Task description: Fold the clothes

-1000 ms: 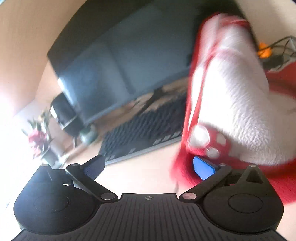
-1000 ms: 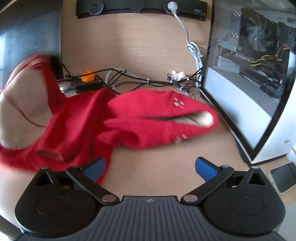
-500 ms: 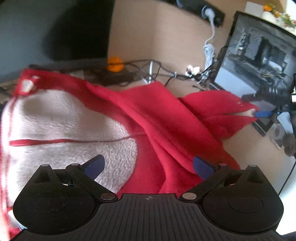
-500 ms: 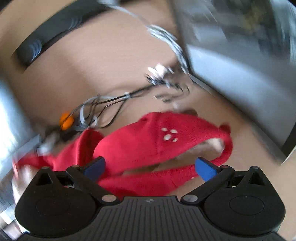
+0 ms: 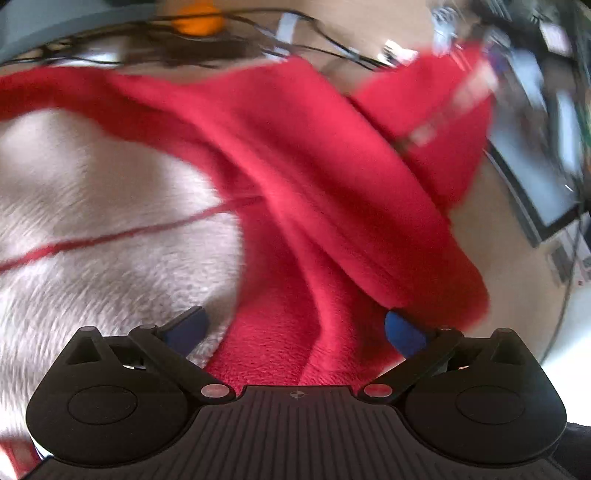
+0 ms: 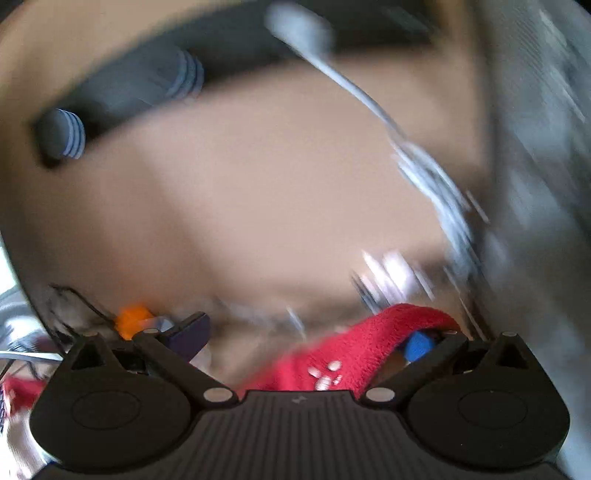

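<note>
A red fleece garment (image 5: 295, 166) with a cream fleecy lining (image 5: 92, 221) lies spread on the wooden desk and fills the left wrist view. My left gripper (image 5: 295, 328) is open, its blue fingertips low over the red cloth near the lining's edge. In the blurred right wrist view, a red sleeve end (image 6: 354, 354) with small white marks lies between the fingers of my right gripper (image 6: 306, 338). That gripper is open, and the sleeve covers part of its right blue fingertip (image 6: 419, 345).
Cables and an orange object (image 5: 197, 22) lie behind the garment. A computer case (image 5: 546, 177) stands at the right. In the right wrist view a black power strip (image 6: 122, 96) is on the wall, a white cable (image 6: 369, 103) hangs down, and the case (image 6: 535, 147) is at the right.
Both grippers moved closer to the garment. The left one now sits low over the cloth. The right one moved forward so the sleeve end now lies between its fingers.
</note>
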